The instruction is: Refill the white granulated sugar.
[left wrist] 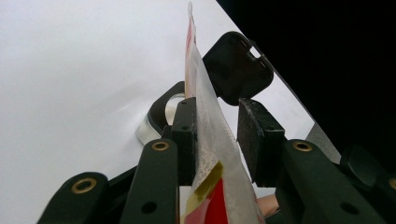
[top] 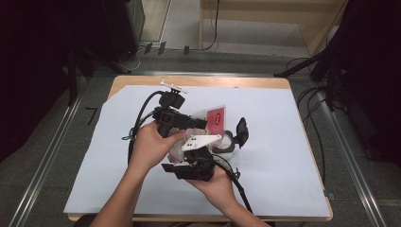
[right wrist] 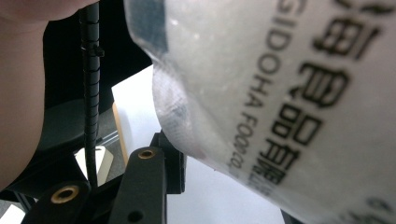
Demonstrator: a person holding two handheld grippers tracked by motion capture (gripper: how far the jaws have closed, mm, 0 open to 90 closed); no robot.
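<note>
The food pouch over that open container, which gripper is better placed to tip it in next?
Probably the left gripper: it holds the food pouch by its top over the container. The right gripper cradles the bottom.

Left gripper: matte black body carrying a small black camera block and a white cross-shaped bracket on top; a black cable looped from its rear. Jaws were black bars with brass-ringed pivot holes and dark, rough-textured pads. Right gripper: black body topped by a pale three-cornered plate with small dark holes; a ribbed black cable trailed back. Forearms were bare, without sleeves.
</note>
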